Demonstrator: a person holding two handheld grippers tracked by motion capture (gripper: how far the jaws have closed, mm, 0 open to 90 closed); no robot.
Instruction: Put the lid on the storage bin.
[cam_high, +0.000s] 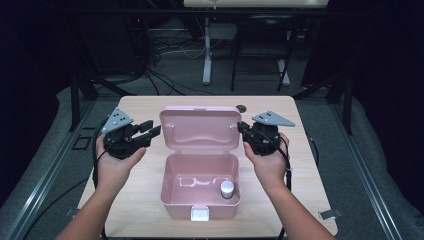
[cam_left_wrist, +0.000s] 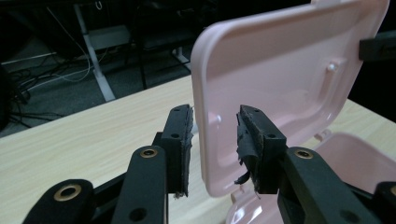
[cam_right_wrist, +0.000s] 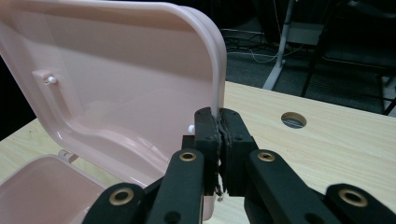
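Right tool (cam_right_wrist: 219, 135) pinches lid (cam_right_wrist: 130, 88) (upright).

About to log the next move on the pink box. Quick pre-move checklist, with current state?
1. Right gripper clamped on the lid's side edge: ok, jaws pinch the rim in the right gripper view.
2. Lid raised, standing over the back of the box: ok.
3. Left gripper free of the lid: ok, jaws apart, nothing pressed between them, lid edge just beyond.
4. Contents: ok, a small metal cylinder stands upright in the box's front right corner.
5. Latch at the front wall unobstructed: ok.
6. Hinge fully seated: cannot tell, partly hidden by the lid.
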